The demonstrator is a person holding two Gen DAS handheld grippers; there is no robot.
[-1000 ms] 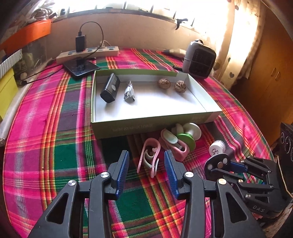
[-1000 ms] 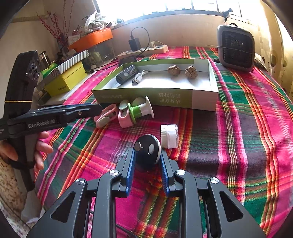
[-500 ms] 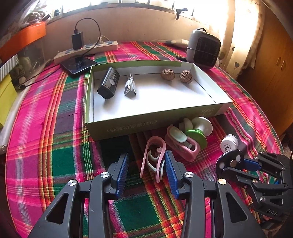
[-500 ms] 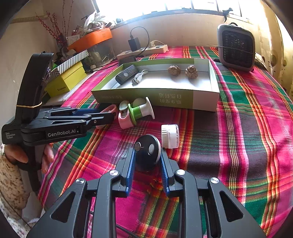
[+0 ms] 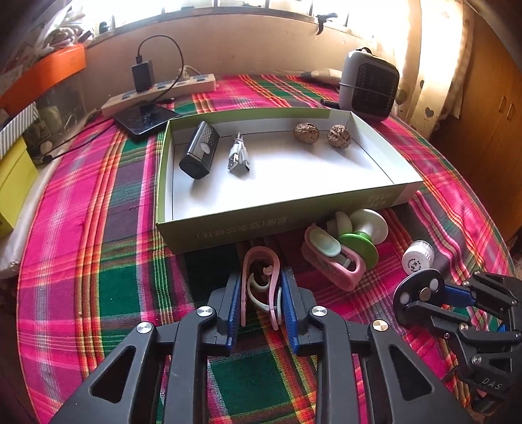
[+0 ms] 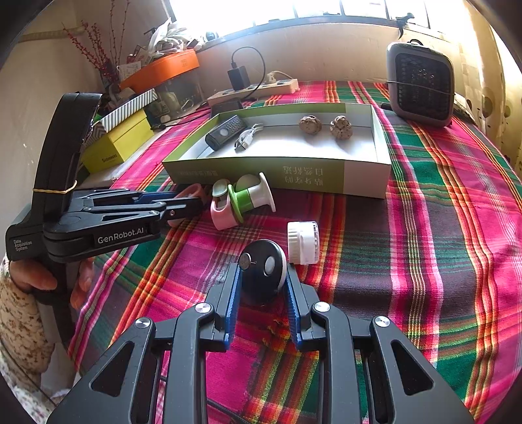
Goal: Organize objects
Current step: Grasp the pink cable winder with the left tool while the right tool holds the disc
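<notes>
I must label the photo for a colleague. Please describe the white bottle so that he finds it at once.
Find the green tray on the plaid cloth. In front of its near wall lie pink and green clips; nearer still, the white bottle lies on its side beside the black disc. Alone there, it is all white with a ribbed cap.

Strong daylight pours from the window along my top edge, blown out to white; the box casts short shadows toward me. Fisheye bending darkens the corners.

The table, under a plaid cloth, carries a green box; clips and a white cap lie before it, a power strip and heater behind
</notes>
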